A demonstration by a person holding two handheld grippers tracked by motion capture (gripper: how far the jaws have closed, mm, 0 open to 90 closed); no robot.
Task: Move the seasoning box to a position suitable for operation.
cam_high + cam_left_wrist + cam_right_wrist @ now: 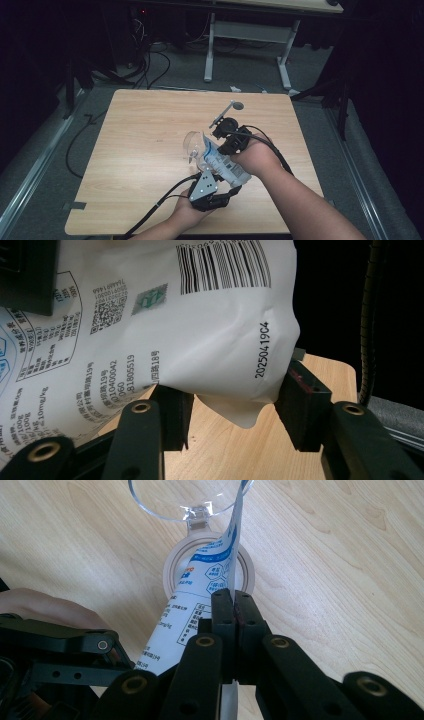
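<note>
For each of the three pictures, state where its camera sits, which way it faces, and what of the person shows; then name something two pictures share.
High view: above the person's side, facing forward and down on the table; both forearms and hands show.
Left gripper view: on the left claw, facing along its jaws, which flank the white bag's lower end.
Right gripper view: on the right claw, facing down at the clear cup; jaws shut on the bag's edge; a hand shows at left.
Shared: both gripper views show the printed bag and wooden tabletop.
</note>
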